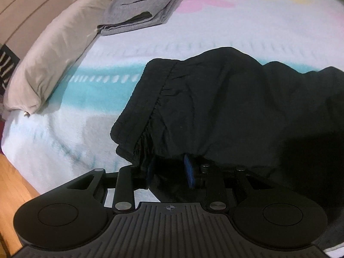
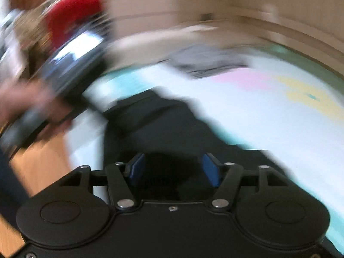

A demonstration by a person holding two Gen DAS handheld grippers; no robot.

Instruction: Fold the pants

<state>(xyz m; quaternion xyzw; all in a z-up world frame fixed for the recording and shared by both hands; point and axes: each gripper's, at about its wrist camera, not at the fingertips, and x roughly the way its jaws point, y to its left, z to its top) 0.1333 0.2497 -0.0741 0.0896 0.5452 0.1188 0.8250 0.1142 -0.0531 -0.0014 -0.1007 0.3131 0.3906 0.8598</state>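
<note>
Black pants (image 1: 215, 99) lie on the bed with the elastic waistband toward the left. My left gripper (image 1: 169, 169) is at the near edge of the waist; black cloth sits between its blue pads (image 1: 190, 172), which stand a little apart. In the blurred right wrist view the pants (image 2: 163, 124) stretch ahead. My right gripper (image 2: 174, 169) is open, its blue pads (image 2: 211, 169) wide apart over the black cloth. The left gripper and the hand holding it (image 2: 53, 81) show at the left of that view.
The bed has a white blanket (image 1: 215, 32) with teal, pink and yellow patterns. A folded grey garment (image 1: 139, 10) lies at the far side, next to a beige pillow (image 1: 56, 51). Wooden floor (image 1: 13, 182) shows past the bed's left edge.
</note>
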